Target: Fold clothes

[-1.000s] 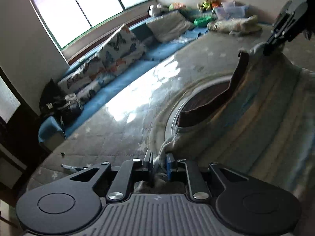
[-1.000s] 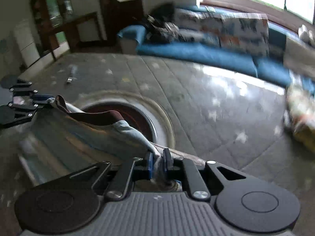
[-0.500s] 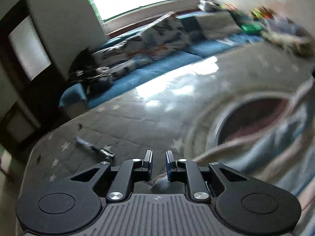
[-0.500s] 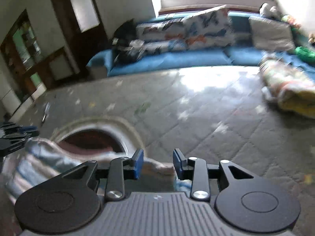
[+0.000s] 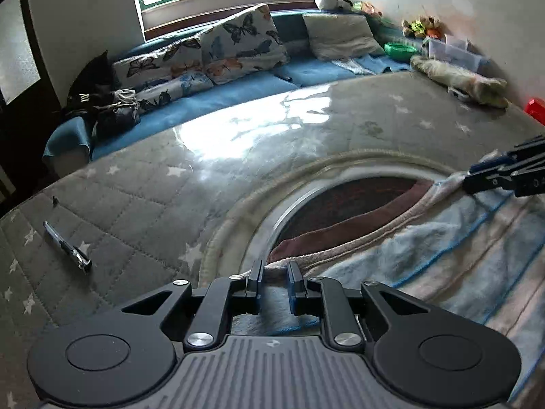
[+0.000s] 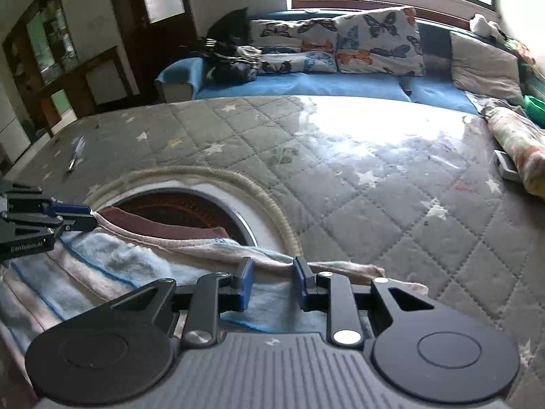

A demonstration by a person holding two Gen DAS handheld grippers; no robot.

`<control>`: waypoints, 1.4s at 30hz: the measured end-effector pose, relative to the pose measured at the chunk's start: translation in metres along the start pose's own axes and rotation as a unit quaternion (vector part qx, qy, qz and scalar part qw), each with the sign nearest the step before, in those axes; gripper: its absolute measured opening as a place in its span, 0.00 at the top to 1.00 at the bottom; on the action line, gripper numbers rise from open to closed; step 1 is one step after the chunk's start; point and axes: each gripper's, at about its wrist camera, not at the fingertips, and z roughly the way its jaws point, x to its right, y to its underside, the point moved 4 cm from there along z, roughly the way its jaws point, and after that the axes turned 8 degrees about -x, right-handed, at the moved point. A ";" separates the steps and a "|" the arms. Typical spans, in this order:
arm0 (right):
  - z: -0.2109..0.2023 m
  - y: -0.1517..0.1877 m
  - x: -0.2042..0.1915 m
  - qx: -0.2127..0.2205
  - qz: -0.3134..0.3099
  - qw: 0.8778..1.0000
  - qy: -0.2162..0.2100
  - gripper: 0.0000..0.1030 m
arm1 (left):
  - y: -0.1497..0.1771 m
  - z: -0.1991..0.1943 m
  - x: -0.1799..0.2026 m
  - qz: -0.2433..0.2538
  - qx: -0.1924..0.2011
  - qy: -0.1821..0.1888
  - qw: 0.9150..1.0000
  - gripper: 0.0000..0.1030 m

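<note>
Pale blue-and-pink striped fleece garment [image 5: 442,248] lies on the grey quilted star-print mattress [image 5: 143,197], its lower part cut off. Left gripper [image 5: 275,274] fingers narrowly parted and right gripper [image 6: 270,276] fingers wide, both empty, at its collar.

The striped garment [image 5: 442,248] runs past the frame's right edge; its far side is unseen.

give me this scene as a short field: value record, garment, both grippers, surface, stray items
garment: striped light blue and pink top with a maroon collar, lying flat
left gripper: jaws slightly apart at the garment's collar edge, no clear pinch
right gripper: jaws wide apart over the garment's edge, nothing held
surface: grey quilted star-print mat with a round opening under the collar
stray items: pen on the mat to the left; rolled cloth bundle at the far right
</note>
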 end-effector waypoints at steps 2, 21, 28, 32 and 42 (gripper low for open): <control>-0.003 -0.002 -0.005 0.006 0.001 1.000 0.006 0.75 | -0.001 0.000 0.000 -0.007 0.002 0.000 1.000 0.84; 0.025 0.015 -0.118 -0.014 -0.132 0.990 -0.056 0.74 | 0.023 -0.030 -0.003 -0.034 0.032 -0.003 0.999 0.70; 0.015 0.030 -0.147 -0.016 -0.168 0.983 -0.078 0.74 | 0.044 -0.038 -0.007 -0.051 0.025 -0.019 0.998 0.67; 0.010 0.041 -0.165 -0.021 -0.194 0.976 -0.096 0.74 | 0.055 -0.046 -0.007 -0.045 0.034 -0.032 0.998 0.67; -0.010 0.073 -0.188 -0.021 -0.230 0.965 -0.124 0.74 | 0.097 -0.064 -0.025 -0.079 0.045 -0.068 0.994 0.67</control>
